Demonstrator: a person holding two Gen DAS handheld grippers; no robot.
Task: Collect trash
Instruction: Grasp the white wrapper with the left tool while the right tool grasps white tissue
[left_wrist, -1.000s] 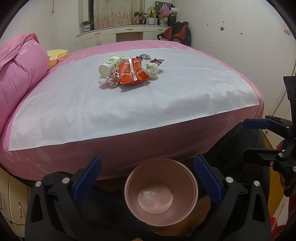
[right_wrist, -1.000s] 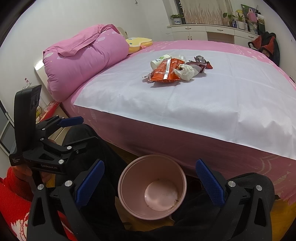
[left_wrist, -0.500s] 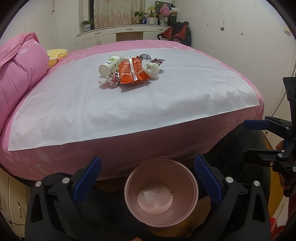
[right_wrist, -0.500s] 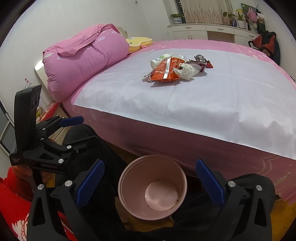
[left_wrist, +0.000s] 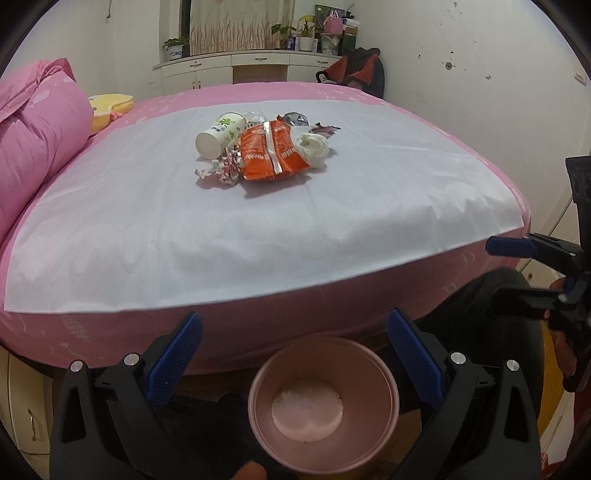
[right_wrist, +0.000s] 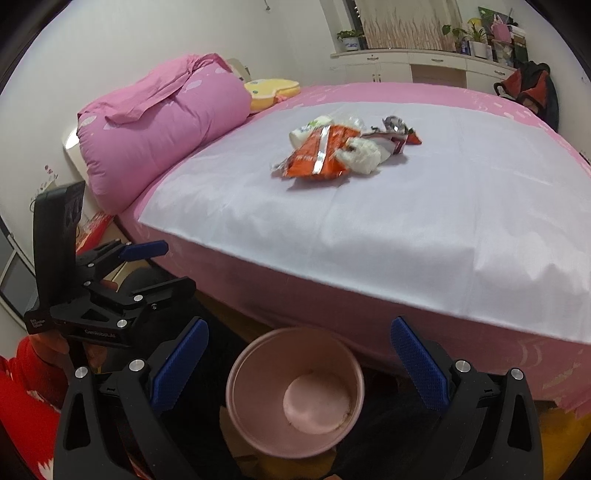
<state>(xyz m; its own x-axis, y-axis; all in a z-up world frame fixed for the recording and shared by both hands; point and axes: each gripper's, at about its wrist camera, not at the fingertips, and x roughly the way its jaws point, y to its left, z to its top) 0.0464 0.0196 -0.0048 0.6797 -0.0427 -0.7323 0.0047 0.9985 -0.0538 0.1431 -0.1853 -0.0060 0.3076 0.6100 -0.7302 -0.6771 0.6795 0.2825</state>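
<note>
trash heaped on bed; both tongs wide.

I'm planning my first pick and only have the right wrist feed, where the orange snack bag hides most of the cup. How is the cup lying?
Observer: The cup lies on its side, with its open mouth turned toward the near edge of the bed and the pink quilt.
Operator: Is anything small hidden behind the bag?
Observer: Yes, a crumpled wrapper lies against the orange snack bag, just in front of the cup's mouth.
Operator: Is the left gripper free?
Observer: Its own camera shows the left gripper open, with nothing between its fingers.
</note>
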